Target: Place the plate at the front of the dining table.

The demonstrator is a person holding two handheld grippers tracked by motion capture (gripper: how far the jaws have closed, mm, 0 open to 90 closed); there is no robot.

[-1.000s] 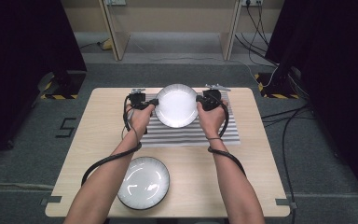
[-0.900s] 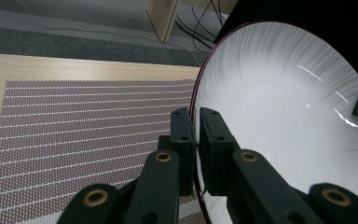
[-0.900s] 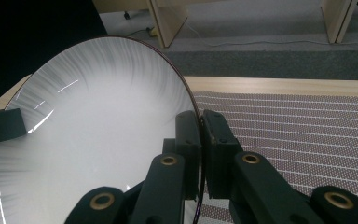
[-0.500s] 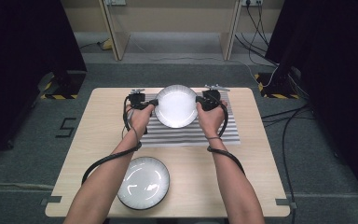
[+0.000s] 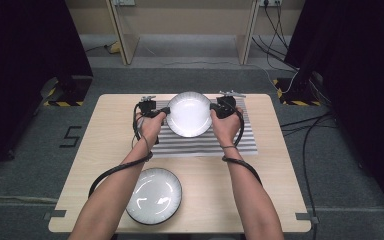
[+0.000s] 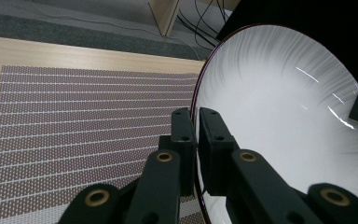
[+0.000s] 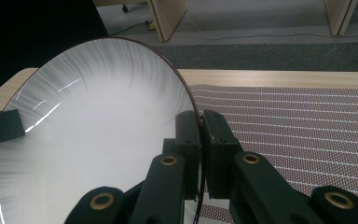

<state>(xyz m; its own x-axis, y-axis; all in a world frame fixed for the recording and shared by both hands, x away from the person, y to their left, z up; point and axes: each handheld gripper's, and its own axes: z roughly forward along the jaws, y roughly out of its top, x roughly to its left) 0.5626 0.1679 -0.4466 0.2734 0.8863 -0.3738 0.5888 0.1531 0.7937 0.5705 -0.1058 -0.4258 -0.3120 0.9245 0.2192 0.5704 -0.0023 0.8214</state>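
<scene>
At the near edge of the wooden table (image 5: 280,170), a second plate (image 5: 154,195), glossy and dark-rimmed, lies flat between the person's forearms, apart from the work going on beyond it, probably waiting its turn or already dealt with. Farther out, both hands meet over a striped placemat (image 5: 205,142), where a white plate (image 5: 188,114) is held by its two opposite edges. The left gripper (image 5: 161,112) has its jaws clamped tight on the plate's left rim, and the left gripper view confirms the pinch, the thin dark edge of the plate (image 6: 279,121) running straight down between the two black pads. The right gripper (image 5: 214,109) does the same on the other side, jaws shut on the rim with almost no gap, as the right gripper view shows with the plate (image 7: 98,140) at its left and the placemat (image 7: 298,121) stretching away at its right. Taking the plate from both sides looks like the sensible way to carry it level, since a thin, slick rim gives one pair of jaws little to bite on. It hangs over the far half of the placemat; whether it rests on the cloth or rides just clear of it cannot be told. The plate is round and shallow, white at the centre, with fine grey streaks fanning out to a narrow dark border, and ceiling lights glint on its glaze. Beyond the table lie grey carpet, trailing cables and the legs of a wooden bench.
</scene>
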